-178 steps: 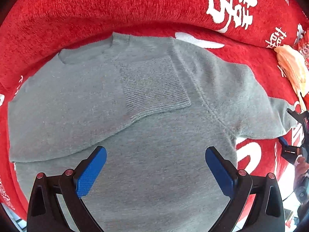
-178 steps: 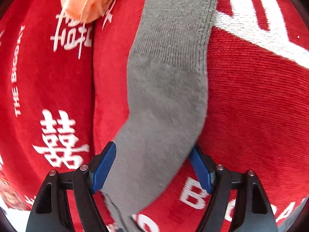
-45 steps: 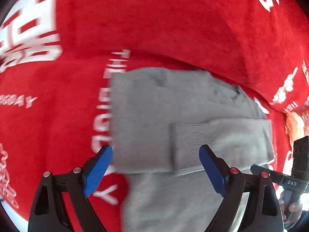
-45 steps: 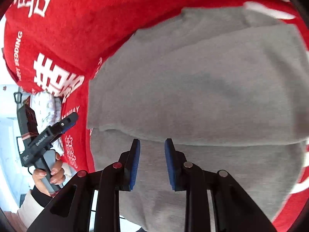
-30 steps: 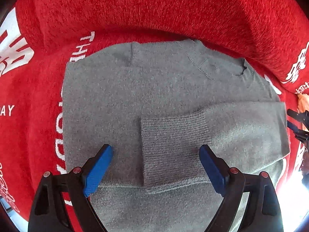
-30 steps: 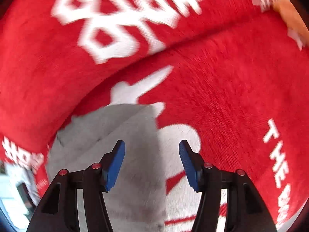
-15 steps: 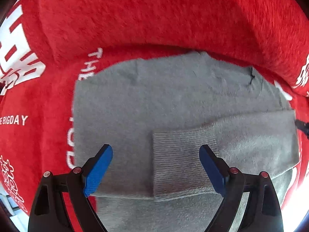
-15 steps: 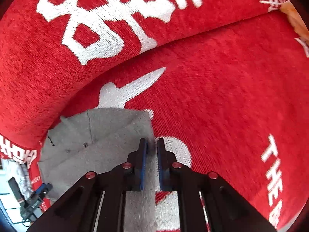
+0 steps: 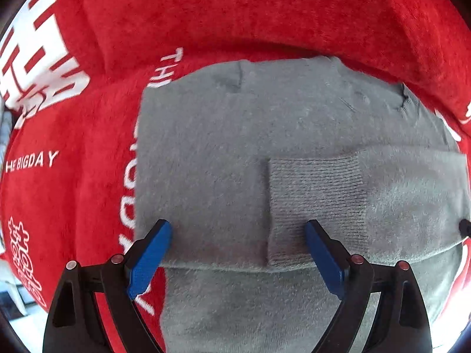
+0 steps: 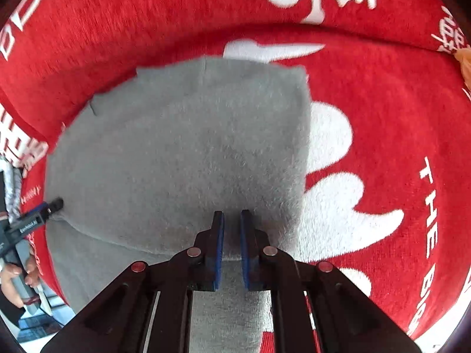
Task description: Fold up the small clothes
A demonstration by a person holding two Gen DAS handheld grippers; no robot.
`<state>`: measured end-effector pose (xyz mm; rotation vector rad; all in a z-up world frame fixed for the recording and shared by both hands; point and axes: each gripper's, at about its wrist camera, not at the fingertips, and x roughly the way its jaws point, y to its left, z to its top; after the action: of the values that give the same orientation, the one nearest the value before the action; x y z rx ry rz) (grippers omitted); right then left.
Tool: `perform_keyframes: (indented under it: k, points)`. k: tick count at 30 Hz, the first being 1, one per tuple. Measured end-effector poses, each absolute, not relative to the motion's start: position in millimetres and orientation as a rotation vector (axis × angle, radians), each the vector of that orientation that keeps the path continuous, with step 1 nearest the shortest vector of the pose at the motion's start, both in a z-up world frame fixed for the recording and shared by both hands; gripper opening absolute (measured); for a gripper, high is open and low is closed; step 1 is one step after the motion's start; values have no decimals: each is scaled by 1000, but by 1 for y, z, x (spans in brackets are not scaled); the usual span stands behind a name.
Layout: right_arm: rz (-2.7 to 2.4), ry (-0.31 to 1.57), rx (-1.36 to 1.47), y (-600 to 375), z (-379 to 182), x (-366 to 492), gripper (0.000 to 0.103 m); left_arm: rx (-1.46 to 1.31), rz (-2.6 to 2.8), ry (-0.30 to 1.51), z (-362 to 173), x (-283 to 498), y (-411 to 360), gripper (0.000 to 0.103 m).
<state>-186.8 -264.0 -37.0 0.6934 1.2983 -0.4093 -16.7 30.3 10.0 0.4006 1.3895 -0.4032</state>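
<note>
1. The left tongs [image 9: 237,257] stand wide open, the two blue pads far apart, and they grip nothing. They hover over the near edge of the folded part of the grey sweater [image 9: 223,147]; whether the pad tips touch the knit cannot be told.
2. The left pad [image 9: 150,260] sits at the sweater's left edge, just beside the red blanket [image 9: 73,123] with its white lettering (part of it reads "HE BIGDAY").
3. The right pad [image 9: 323,260] lies over the ribbed cuff [image 9: 315,206] of a sleeve that is folded flat across the sweater's body.
4. The sweater lies spread on the red blanket, neckline toward the blanket's raised fold at the back, both sides folded inward.
5. The right tongs [image 10: 232,236] are nearly closed, only a narrow slit between the blue pads, and a pinch of the sweater's [image 10: 182,153] folded edge sits in that slit, near the garment's right border.
6. At the far left of the right wrist view, the other tool's dark tip [image 10: 56,204] rests at the sweater's far edge, with the person's hand [image 10: 17,273] on its handle (fingers only partly seen).
7. An orange cloth [image 10: 463,61] peeks in at the right rim, well apart from the sweater.
</note>
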Motion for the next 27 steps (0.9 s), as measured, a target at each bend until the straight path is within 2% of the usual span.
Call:
perform_keyframes:
  k: [9,24,25,27]
  points:
    - [-460,1289,760,-273,-2,-209,16,406,-401,1391,38,-42,30,92]
    - [-384,1314,808,-250,1,-197,18,411,-410,1388,57,-62,18,92]
    - [-378,1315,811,-250,1,-196,22,401,-408,1396,57,-63,18,92]
    - [-373,1318,814,-250,0,-196,38,387,-403,1409,57,-64,19,92]
